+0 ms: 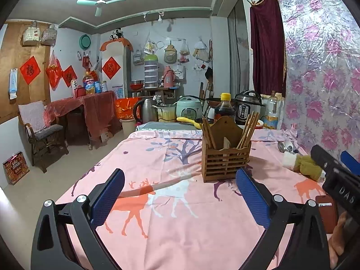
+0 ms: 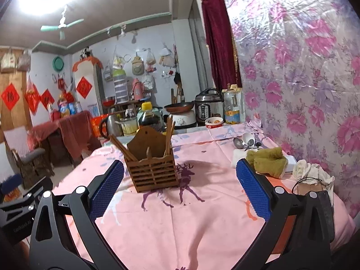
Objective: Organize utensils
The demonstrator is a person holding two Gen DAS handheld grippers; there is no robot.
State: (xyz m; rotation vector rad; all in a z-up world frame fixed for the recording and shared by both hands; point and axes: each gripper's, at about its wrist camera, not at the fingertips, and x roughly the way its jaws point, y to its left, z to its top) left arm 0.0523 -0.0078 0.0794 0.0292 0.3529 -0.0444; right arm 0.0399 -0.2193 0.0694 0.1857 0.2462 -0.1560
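A slatted wooden holder [image 1: 225,162] stands upright on the pink deer-print cloth [image 1: 175,213], toward the far middle of the table. It has a tall peaked back board and a divider that splits it into compartments. Brown chopsticks [image 1: 247,130] lean out of both its left and right compartments, fanned at an angle.

In front of the holder the cloth lies bare and flat, with open room up to both grippers. The left gripper [image 1: 180,200] hovers low over the cloth, jaws spread wide and holding nothing. The right gripper [image 2: 180,191] is likewise released and empty, with the holder just beyond its left finger.

To the right, near the flowered wall covering [image 2: 303,78], metal and white spoons [image 2: 245,141] lie loose on the cloth, beside a crumpled olive cloth [image 2: 267,159]. Past the table's far edge stand a soy sauce bottle [image 1: 225,108], a pressure cooker [image 1: 247,105] and a kettle [image 1: 146,110].
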